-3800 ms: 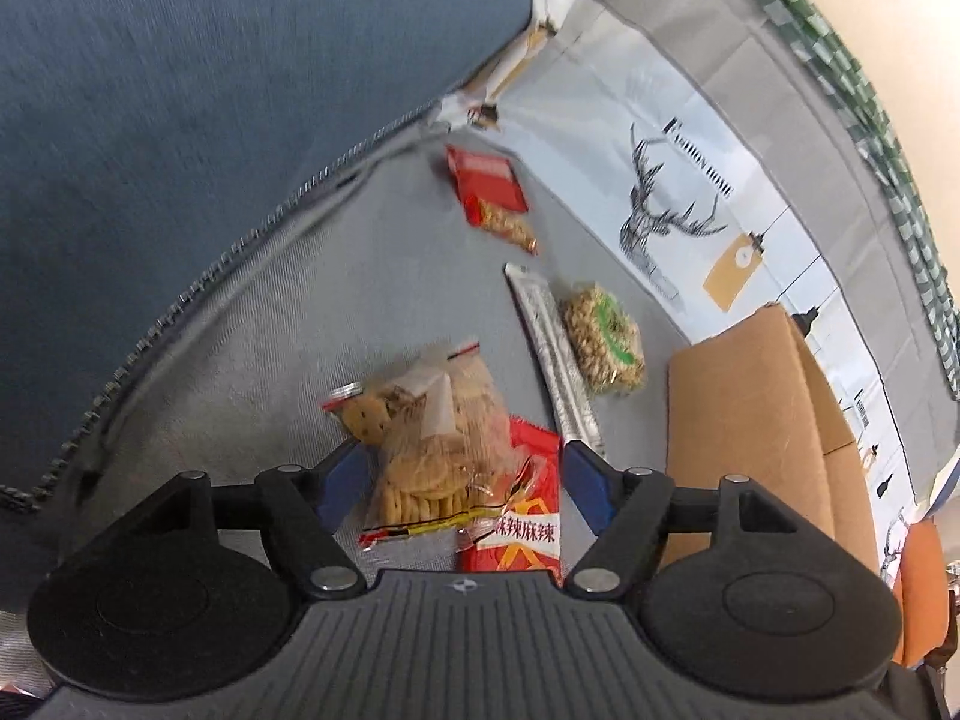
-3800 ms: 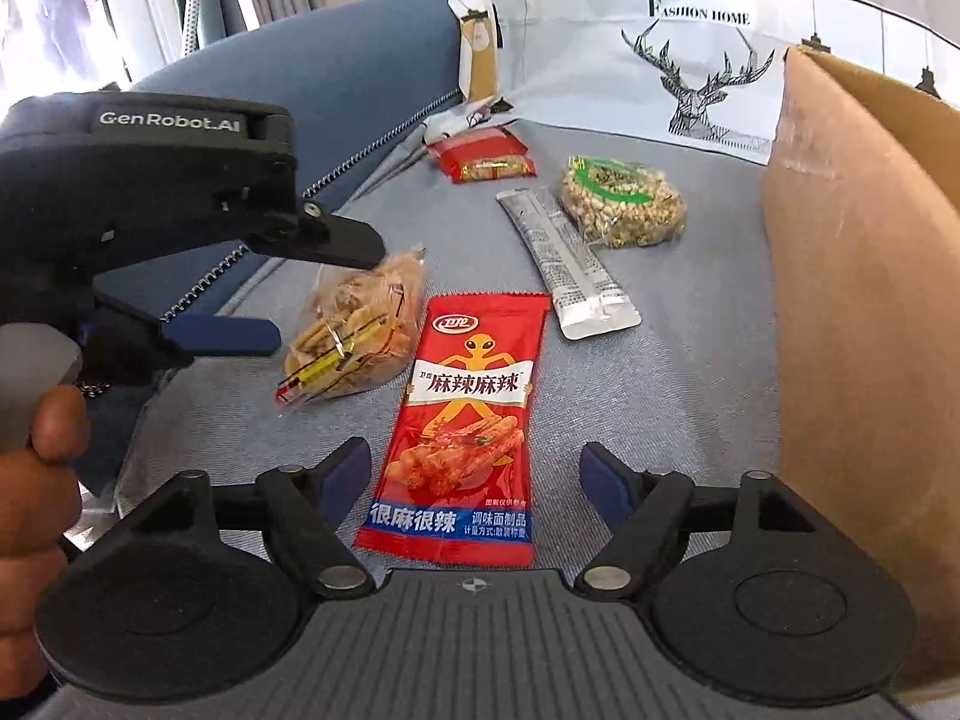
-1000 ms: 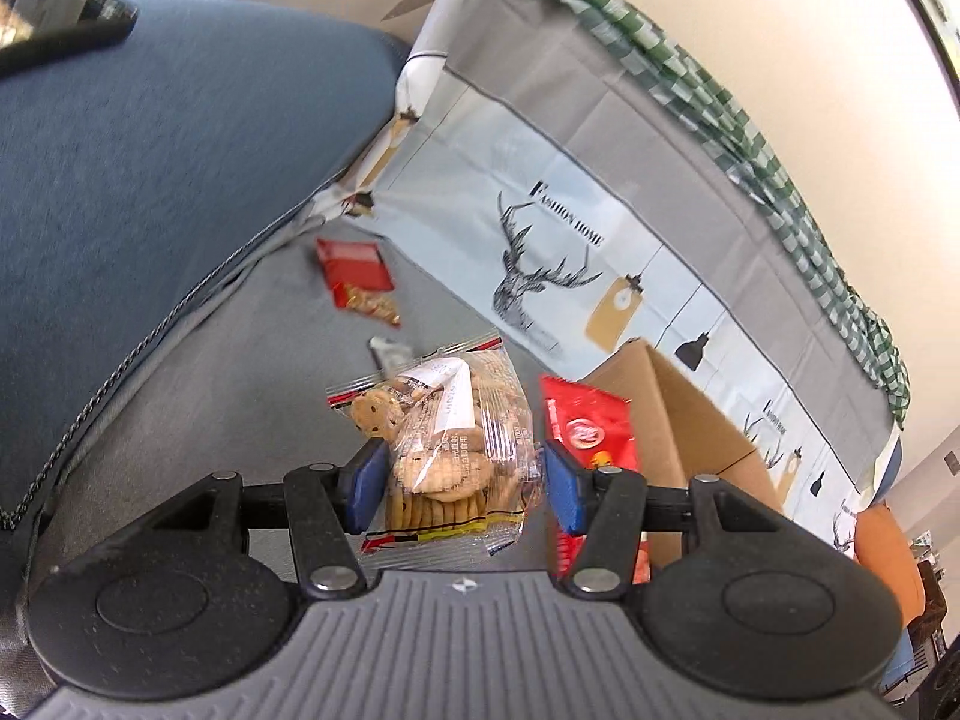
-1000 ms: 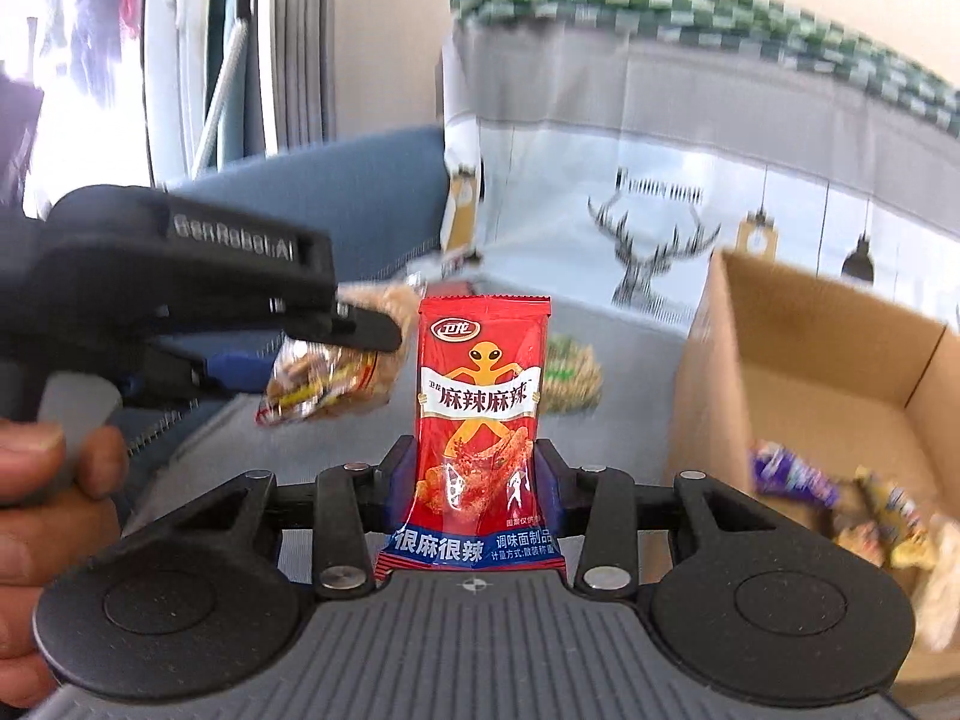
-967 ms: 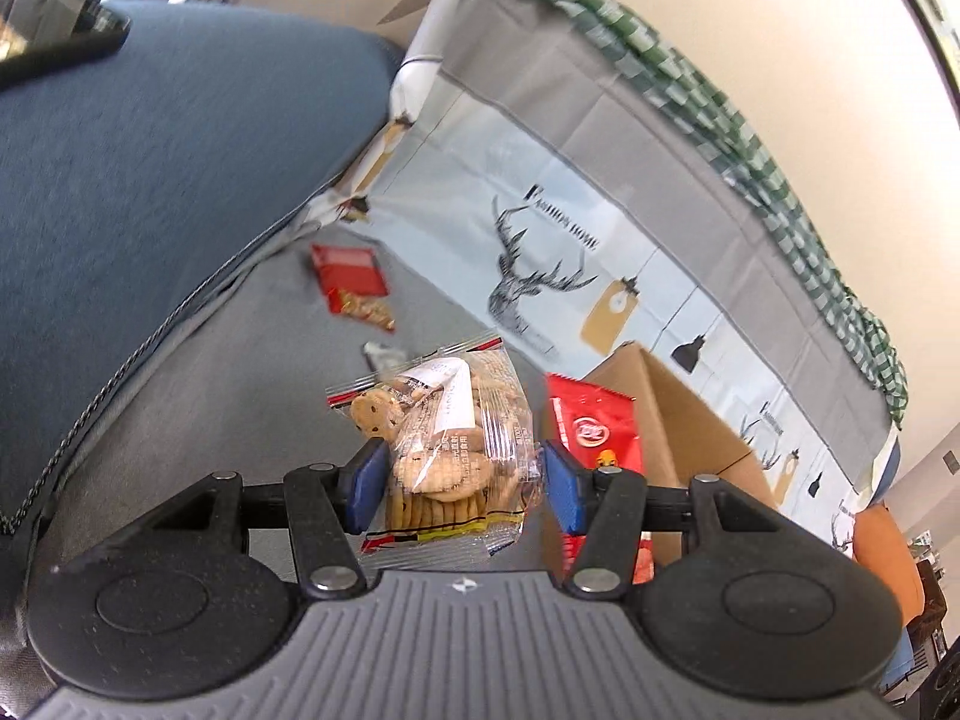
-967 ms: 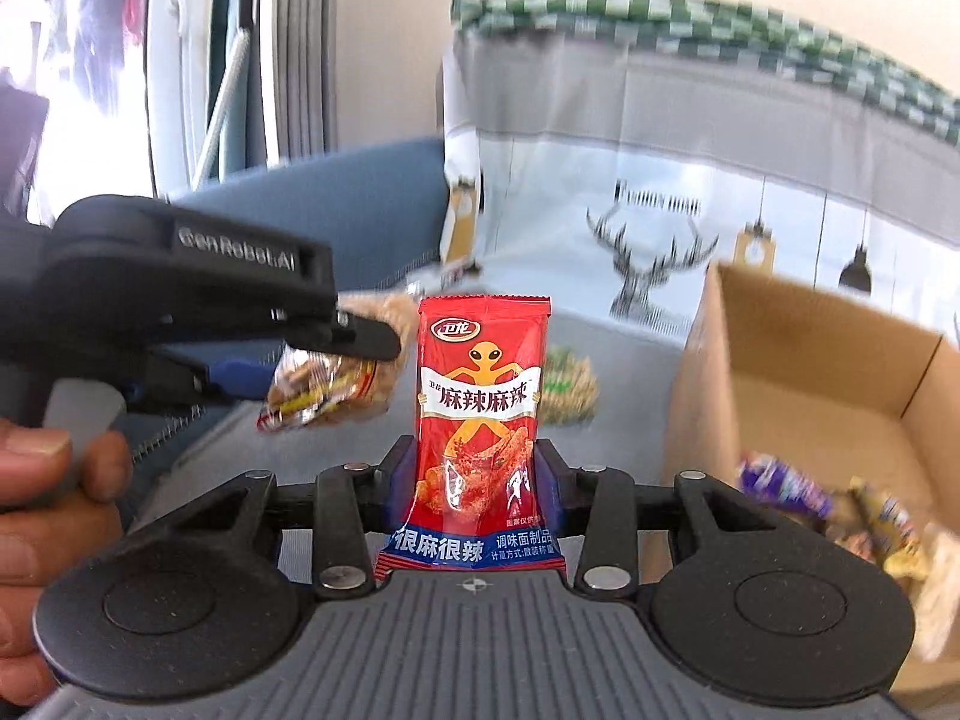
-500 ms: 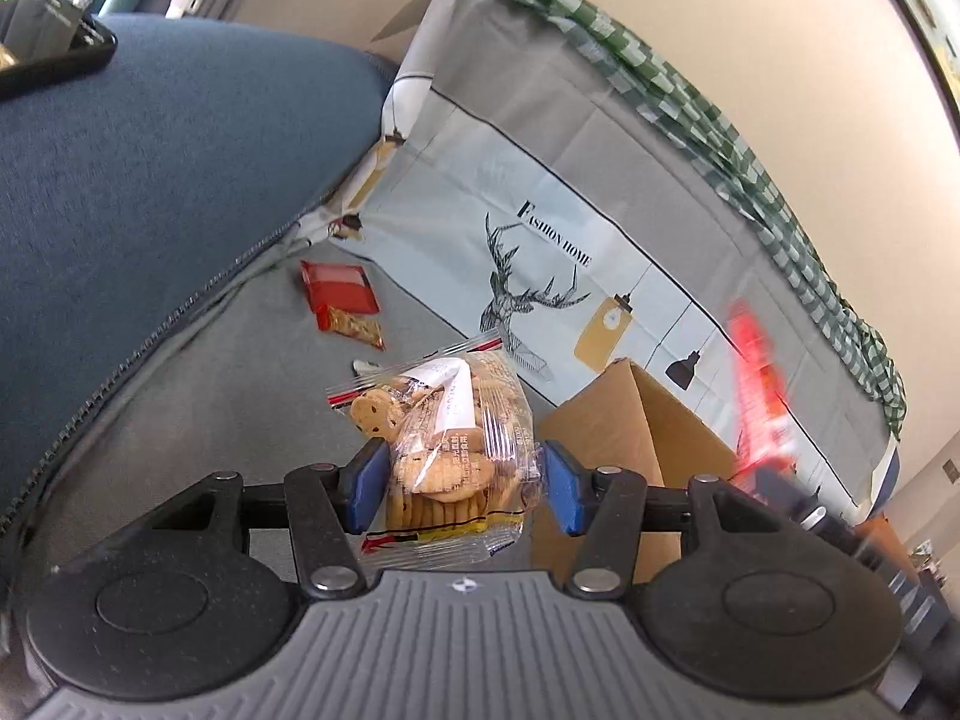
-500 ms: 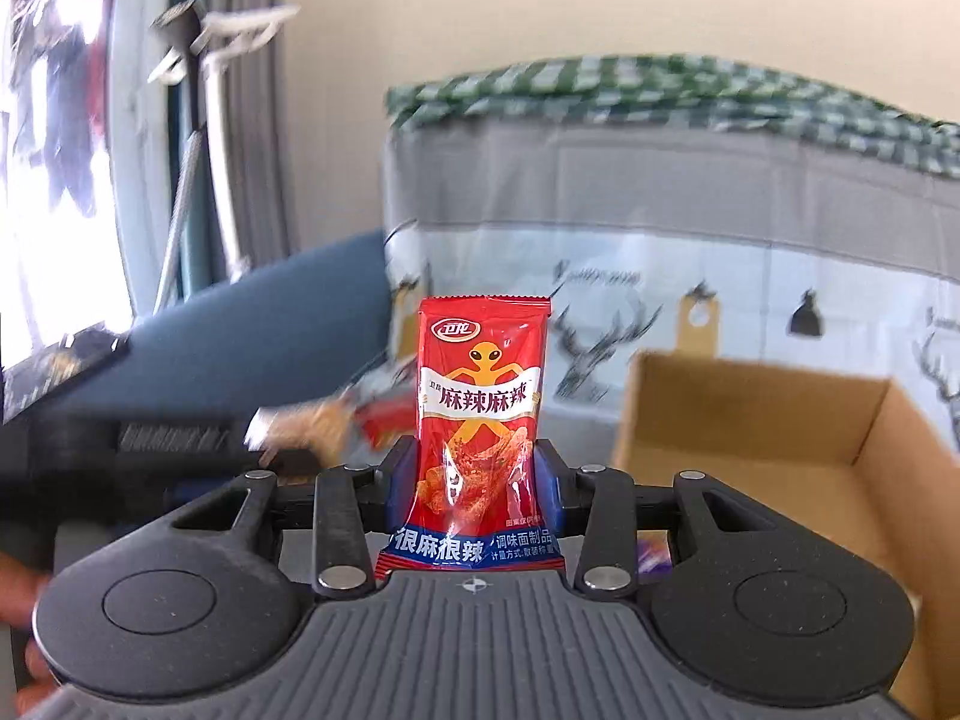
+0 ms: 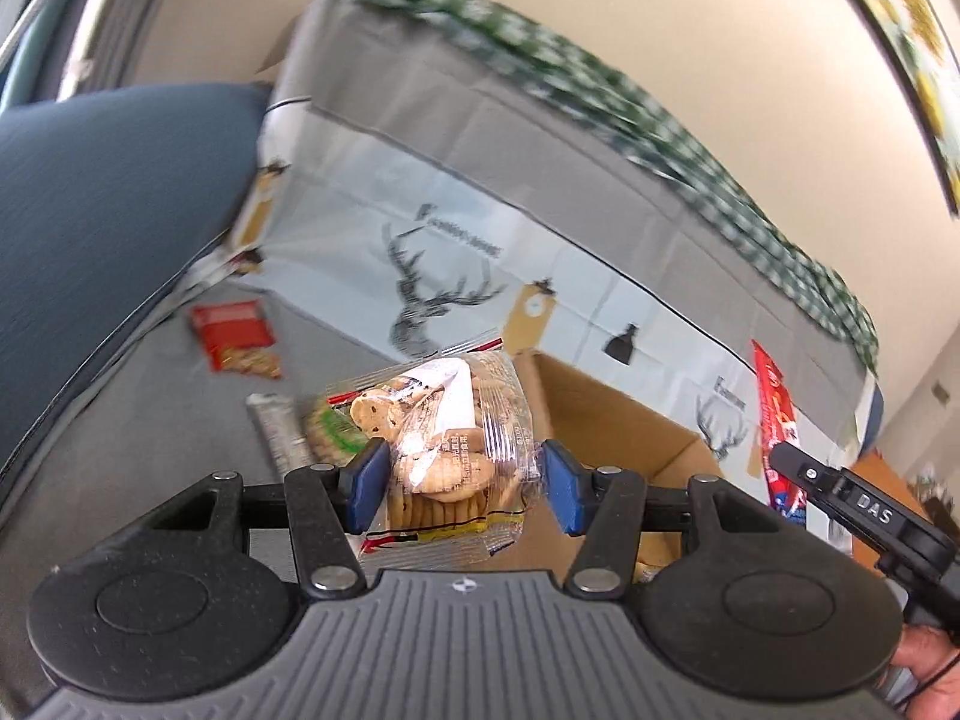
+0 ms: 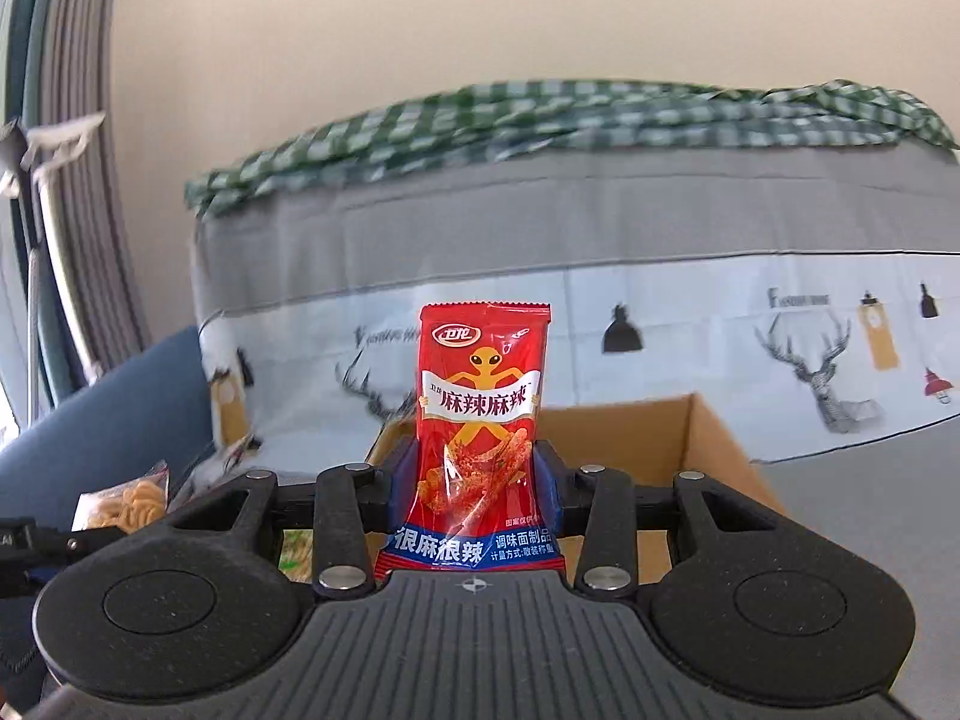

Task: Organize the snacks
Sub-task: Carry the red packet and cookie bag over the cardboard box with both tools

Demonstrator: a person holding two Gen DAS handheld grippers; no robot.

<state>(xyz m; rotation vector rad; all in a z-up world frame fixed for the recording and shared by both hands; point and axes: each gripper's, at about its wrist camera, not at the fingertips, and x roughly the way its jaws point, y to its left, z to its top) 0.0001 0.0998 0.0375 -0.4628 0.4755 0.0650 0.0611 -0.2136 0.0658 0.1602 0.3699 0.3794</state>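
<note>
We have both hands loaded and are mid-carry toward the box. Our left gripper is clamped on a clear plastic bag of round cookies, blue pads pressing the bag's sides, bag standing up between them and off the seat. Our right gripper is closed on a red foil spicy-snack packet with an orange alien figure, upright, pinched near its lower half; in the left wrist view the same packet shows edge-on at far right, above the box side.

The open brown cardboard box sits on the grey seat cushion, just behind the cookie bag from the left camera and directly behind the red packet from the right camera. We cannot see the box contents clearly here.

Left on the cushion: a small red peanut packet, a silver foil stick packet, and a round green-labelled snack pack, the last two touching or nearly so, partly hidden behind the left finger.

Step in hand, as we judge it: transport of two snacks to the box. Next move calls for bringing each gripper over the box opening, clear of the near wall, and letting go inside, one at a time so the two grippers don't collide. Then back for the three on the cushion.
</note>
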